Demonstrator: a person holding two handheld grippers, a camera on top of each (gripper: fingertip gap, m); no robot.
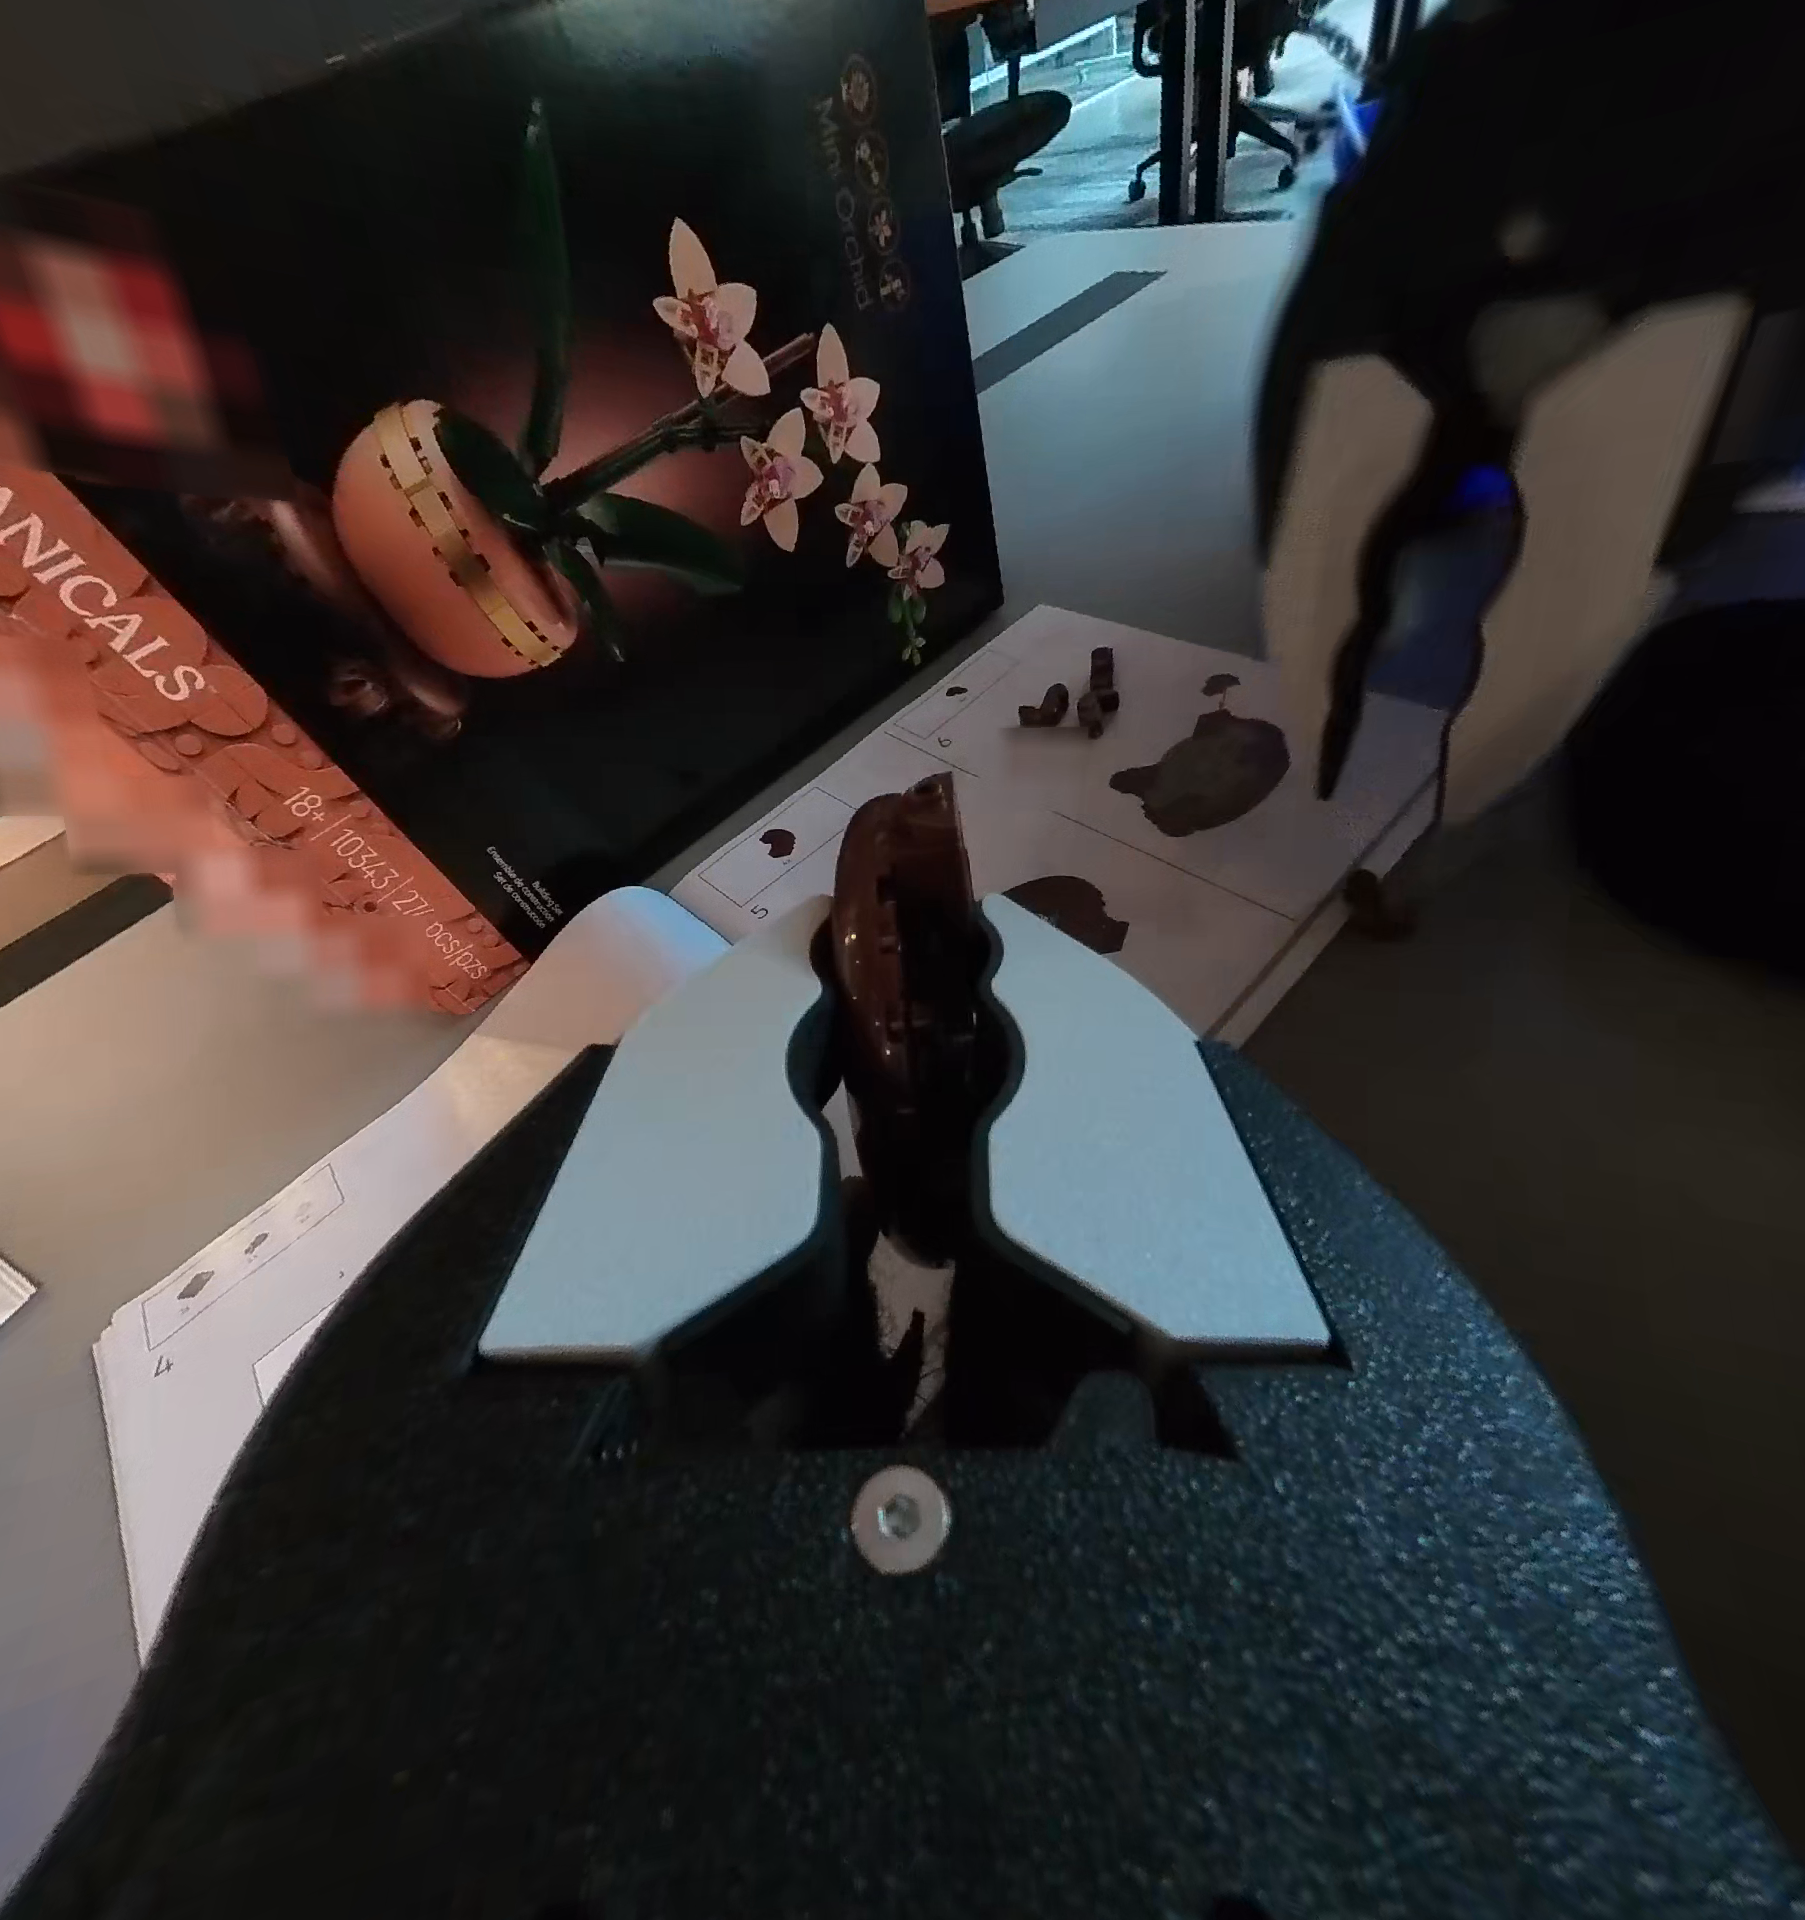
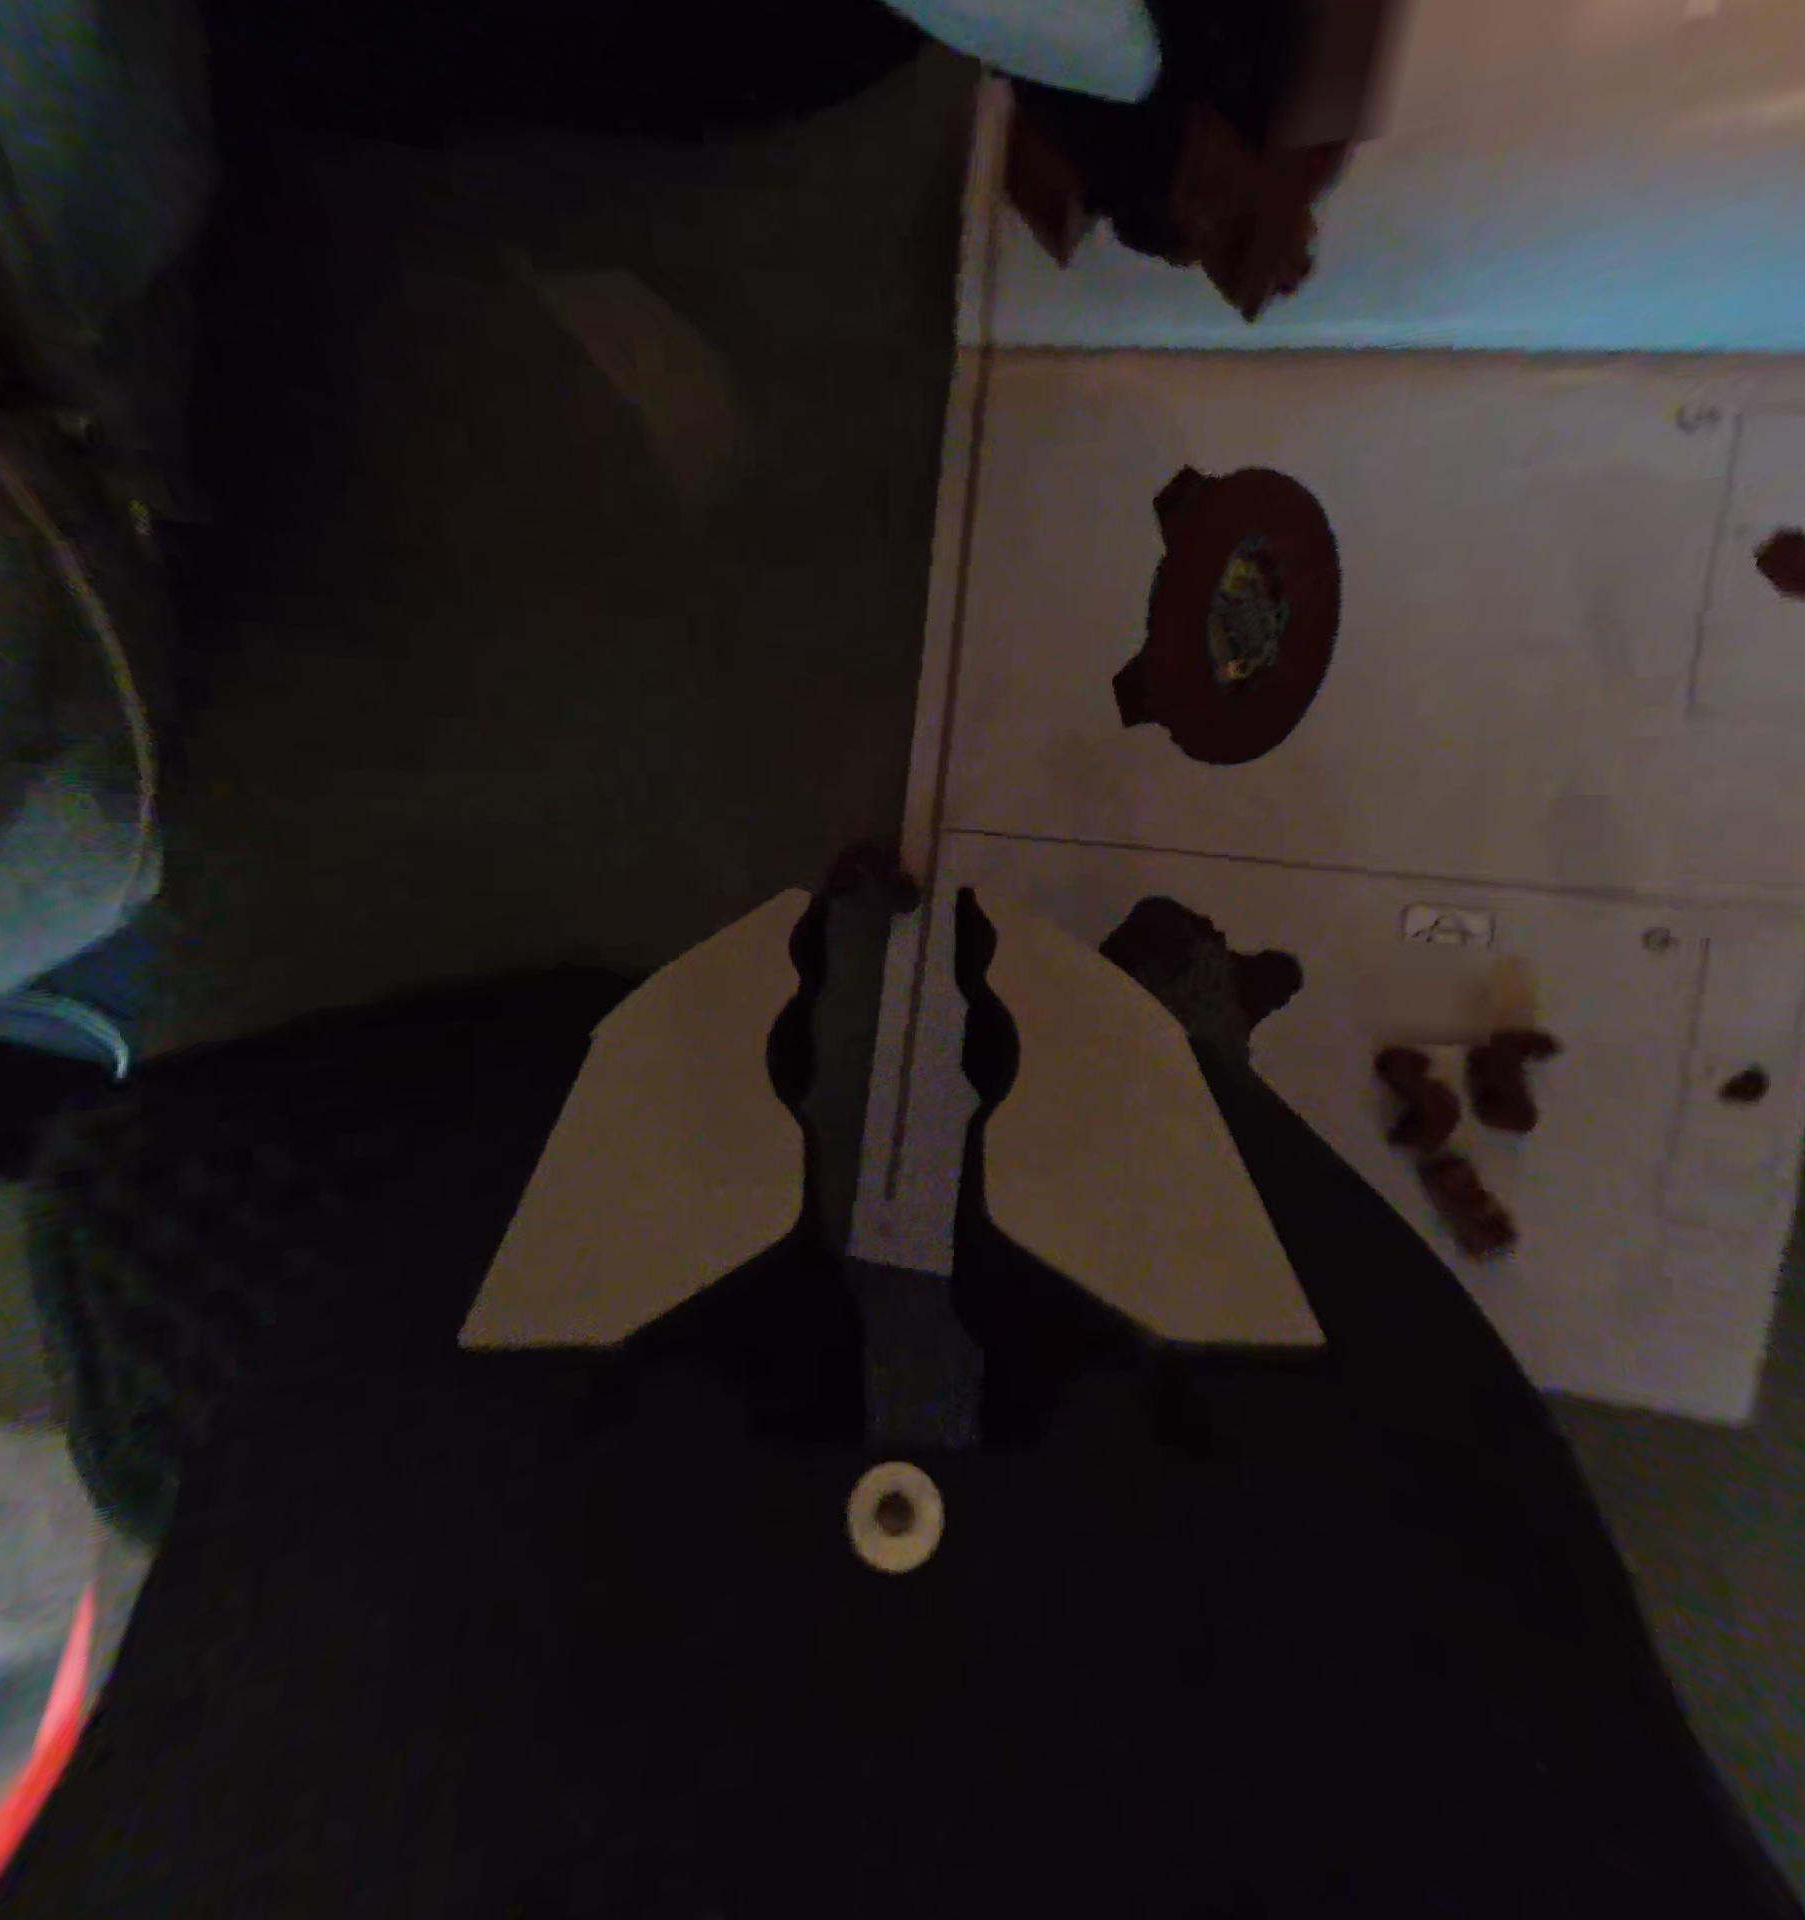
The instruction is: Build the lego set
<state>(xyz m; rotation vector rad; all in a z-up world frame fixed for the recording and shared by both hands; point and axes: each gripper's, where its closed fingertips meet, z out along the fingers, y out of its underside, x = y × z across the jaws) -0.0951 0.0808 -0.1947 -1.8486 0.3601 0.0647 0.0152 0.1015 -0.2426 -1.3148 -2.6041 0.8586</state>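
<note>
right gripper [image 2: 893, 935] open over booklet's [image 2: 1397, 790] edge, brown pieces [image 2: 1438, 1132] nearby.

- My left gripper [image 1: 903, 935] clamps a curved piece [image 1: 903, 883] above the instruction booklet [image 1: 1116, 790].
- The box [image 1: 524, 436] stands behind-left.
- Loose small pieces [image 1: 1074, 701] lie on the booklet, beyond.
- My right gripper [image 1: 1397, 665] hangs at right.

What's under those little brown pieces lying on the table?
The small dark brown building pieces lie on a white open instruction booklet with printed step pictures. The booklet rests on the grey table. Whatever print sits directly beneath the pieces is covered.
</note>
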